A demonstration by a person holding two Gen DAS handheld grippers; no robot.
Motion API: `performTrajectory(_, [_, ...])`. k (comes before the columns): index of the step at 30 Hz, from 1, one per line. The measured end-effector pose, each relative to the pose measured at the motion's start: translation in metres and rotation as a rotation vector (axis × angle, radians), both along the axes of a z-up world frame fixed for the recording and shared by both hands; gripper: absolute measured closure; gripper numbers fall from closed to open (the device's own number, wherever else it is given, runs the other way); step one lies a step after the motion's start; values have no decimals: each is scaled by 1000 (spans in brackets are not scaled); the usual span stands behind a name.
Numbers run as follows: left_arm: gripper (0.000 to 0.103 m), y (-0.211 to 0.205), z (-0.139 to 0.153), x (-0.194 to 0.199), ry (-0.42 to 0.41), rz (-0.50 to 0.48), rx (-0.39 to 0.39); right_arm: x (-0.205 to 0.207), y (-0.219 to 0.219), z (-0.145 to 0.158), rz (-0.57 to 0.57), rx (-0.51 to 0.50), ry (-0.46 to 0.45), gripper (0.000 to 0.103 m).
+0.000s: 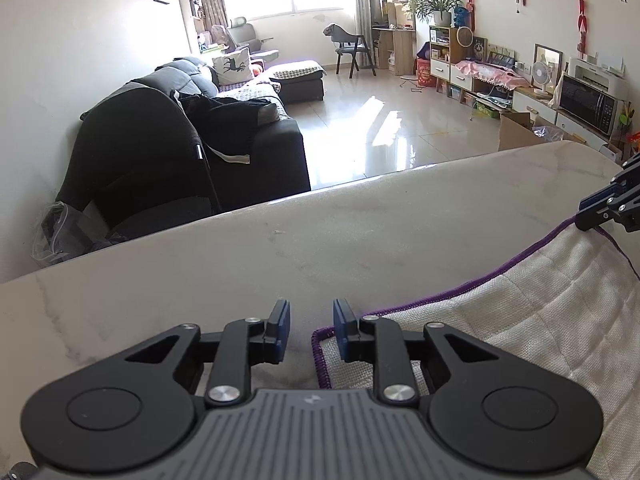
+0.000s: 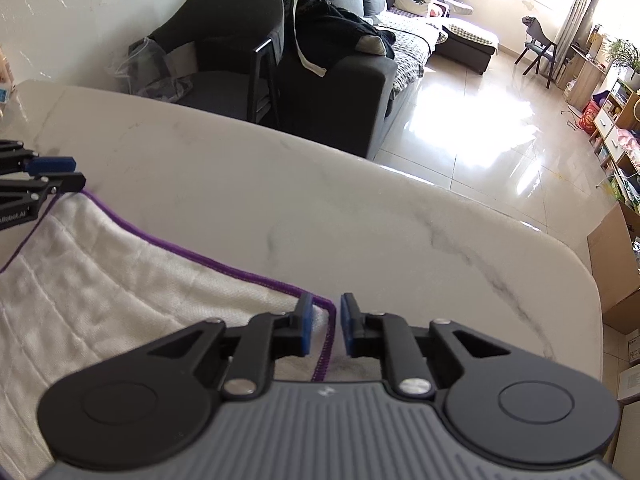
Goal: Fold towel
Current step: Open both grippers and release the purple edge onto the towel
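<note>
A white quilted towel (image 1: 512, 312) with purple trim lies flat on the pale marble table (image 1: 240, 256). My left gripper (image 1: 311, 326) hovers over the towel's left far corner. Its blue pads stand apart, with the purple edge lying in the gap and neither pad pressing on it. In the right wrist view the towel (image 2: 100, 280) spreads to the left, and my right gripper (image 2: 326, 320) is open over the right far corner, the trim running between its pads. Each gripper shows in the other's view: the right one (image 1: 604, 208) at the towel's far end, the left one (image 2: 56, 174) likewise.
The table's far edge (image 2: 360, 160) curves just beyond the towel. Behind it stand a dark sofa (image 1: 240, 136) with black clothes and a dark chair (image 2: 224, 56). A cardboard box (image 2: 616, 264) sits off the table's right end, above a glossy tiled floor (image 1: 380, 128).
</note>
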State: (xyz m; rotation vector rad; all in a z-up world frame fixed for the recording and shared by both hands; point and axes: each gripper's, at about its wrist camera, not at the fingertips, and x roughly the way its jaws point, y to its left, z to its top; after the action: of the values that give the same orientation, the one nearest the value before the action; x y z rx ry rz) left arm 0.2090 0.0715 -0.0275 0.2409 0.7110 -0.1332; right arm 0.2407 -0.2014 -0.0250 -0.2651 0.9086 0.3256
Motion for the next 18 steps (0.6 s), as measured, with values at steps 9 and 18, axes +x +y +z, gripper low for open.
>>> performTrajectory(9, [22, -3, 8, -21, 10, -66, 1, -24, 9, 11, 69, 17, -4, 29])
performTrajectory(18, [6, -11, 11, -62, -10, -300, 24, -66, 29, 23, 322, 30, -10, 4])
